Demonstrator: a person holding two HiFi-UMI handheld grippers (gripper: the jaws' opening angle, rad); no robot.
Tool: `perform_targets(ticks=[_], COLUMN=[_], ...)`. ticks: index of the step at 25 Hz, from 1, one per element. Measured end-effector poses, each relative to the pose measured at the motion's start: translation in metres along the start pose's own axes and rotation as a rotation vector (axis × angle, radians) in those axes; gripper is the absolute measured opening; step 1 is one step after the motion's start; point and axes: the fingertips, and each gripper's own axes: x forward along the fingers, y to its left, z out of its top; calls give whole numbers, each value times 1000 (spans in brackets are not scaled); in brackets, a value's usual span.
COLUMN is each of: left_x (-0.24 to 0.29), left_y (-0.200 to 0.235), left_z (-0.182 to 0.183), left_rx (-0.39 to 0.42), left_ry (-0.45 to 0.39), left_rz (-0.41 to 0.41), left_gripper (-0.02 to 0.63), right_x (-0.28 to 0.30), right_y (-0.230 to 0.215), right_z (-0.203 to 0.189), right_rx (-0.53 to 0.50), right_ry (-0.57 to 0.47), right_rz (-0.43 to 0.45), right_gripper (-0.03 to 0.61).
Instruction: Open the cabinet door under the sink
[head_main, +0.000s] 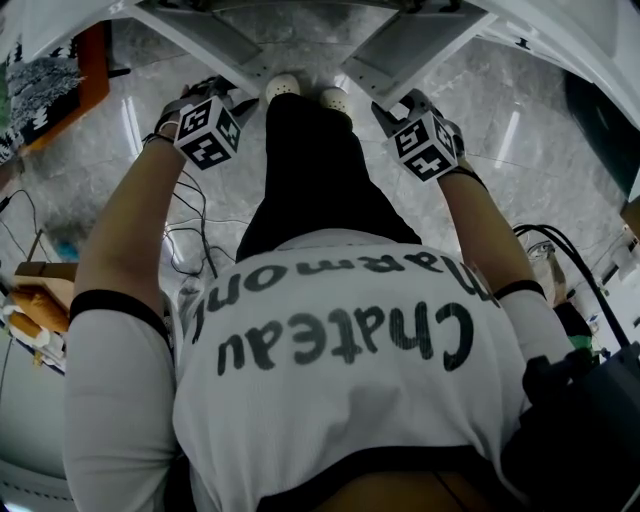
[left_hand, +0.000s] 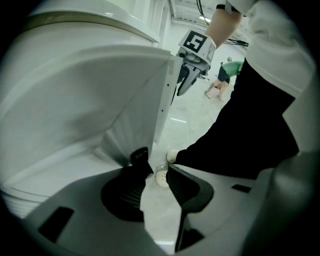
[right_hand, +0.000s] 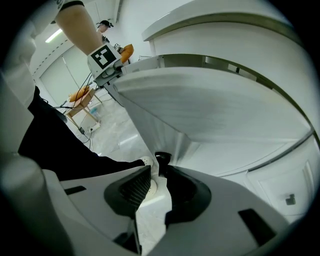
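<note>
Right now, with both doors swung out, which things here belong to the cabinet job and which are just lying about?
Job: left cabinet door, right cabinet door, left hand-held gripper and right hand-held gripper, each at a door's edge.
Lying about: floor cables, chair with orange items, bystander in green.

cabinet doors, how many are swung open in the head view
2. The left door angles in from the upper left and the right door from the upper right. Others may be hidden past the frame's edge.
</note>
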Motion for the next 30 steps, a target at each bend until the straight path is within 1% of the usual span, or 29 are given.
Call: perform_targets(ticks=[4,9,18,22,30], left_x=[-1,-2,-4,-9,-13], left_y=[-4,-8,-12,-16,-24], left_z=[-8,-10,-21,-28,-46], left_rx=[9,1,18,7,10], left_ry=[21,35,65,87,138], left_rz=[-15,-34,-27,-27,-25], left_gripper=[127,144,147,147,153], right_x=[-1,-6,-11,-16,-17], right_y=[1,0,0,-1,-3], right_z=[-7,-21,-37,-42,-52], right_rx=[-9,-13,-24,-23,-26], right_ry=[24,56,89,104,110], right_rz=[5,10,2,-3,-16], right_gripper=[87,87,87,86,86])
